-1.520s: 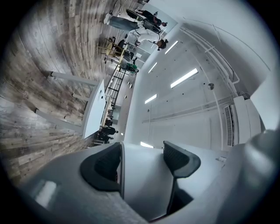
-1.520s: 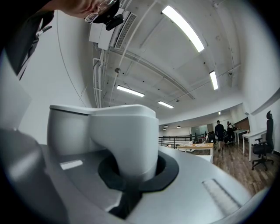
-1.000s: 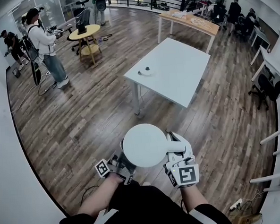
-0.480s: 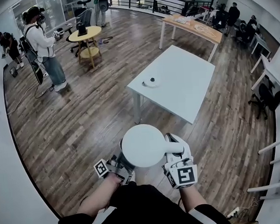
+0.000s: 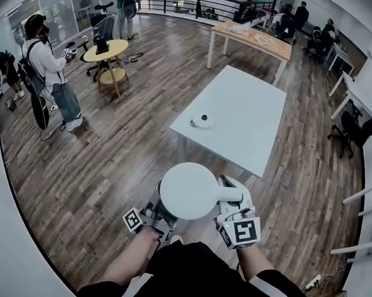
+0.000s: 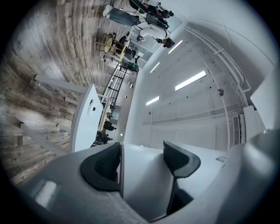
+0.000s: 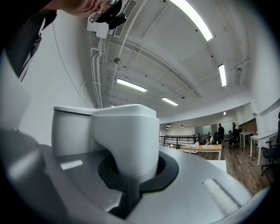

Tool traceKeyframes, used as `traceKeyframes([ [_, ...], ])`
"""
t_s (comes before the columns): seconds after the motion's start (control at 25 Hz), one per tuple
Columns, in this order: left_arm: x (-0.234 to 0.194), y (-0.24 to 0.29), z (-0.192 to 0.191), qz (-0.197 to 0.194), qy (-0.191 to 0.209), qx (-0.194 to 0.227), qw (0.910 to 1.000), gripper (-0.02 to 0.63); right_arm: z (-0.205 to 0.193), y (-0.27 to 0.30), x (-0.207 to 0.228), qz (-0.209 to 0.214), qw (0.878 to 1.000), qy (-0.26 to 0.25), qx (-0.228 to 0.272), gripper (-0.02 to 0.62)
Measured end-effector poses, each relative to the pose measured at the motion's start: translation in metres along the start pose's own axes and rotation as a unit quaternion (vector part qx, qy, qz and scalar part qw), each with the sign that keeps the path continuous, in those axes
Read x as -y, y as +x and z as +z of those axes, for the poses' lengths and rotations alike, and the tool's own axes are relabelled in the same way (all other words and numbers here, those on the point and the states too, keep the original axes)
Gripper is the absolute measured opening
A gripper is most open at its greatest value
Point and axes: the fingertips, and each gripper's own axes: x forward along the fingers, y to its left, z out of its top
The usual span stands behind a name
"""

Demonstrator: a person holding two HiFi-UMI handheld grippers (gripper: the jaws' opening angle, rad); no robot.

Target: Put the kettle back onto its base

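A white kettle (image 5: 190, 191), seen from above as a round lid, hangs in front of my body between both grippers. My right gripper (image 5: 235, 204) is shut on the kettle's handle (image 5: 229, 189); the right gripper view shows that handle (image 7: 127, 140) filling the closed jaws of the gripper (image 7: 131, 175). On the kettle's left side sits my left gripper (image 5: 157, 215), and in its own view its dark pads (image 6: 103, 166) clamp the white kettle wall (image 6: 142, 175). The round white base (image 5: 202, 119) lies at the near left corner of the white table (image 5: 246, 109) ahead.
Wooden floor lies between me and the table. A person with gear (image 5: 46, 65) stands at the far left beside a round yellow table (image 5: 105, 52). A wooden desk (image 5: 248, 34) stands behind the white table, with office chairs (image 5: 354, 128) and white desks at the right.
The white table and the base have drifted closer to me and lower in the head view. The kettle stays held the same way between both grippers.
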Motion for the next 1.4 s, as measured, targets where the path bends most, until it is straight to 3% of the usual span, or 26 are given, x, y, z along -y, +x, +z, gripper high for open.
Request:
traceKeyframes([
  [0.6,-0.033,0.046,0.035,0.023,-0.038,-0.025,0.9987,0.314,-0.017,0.051,0.026,-0.043,0.999,0.002,-0.021,0.008],
  [1.08,-0.067,0.118,0.07,0.024,-0.02,0.009,0.9995,0.314,-0.025,0.132,0.08,0.012,1.0,0.005,-0.015,0.006],
  [1.4,-0.089,0.168,0.084,0.025,-0.014,0.022,0.9993,0.314,-0.032,0.176,0.123,0.023,1.0,0.013,-0.007,0.006],
])
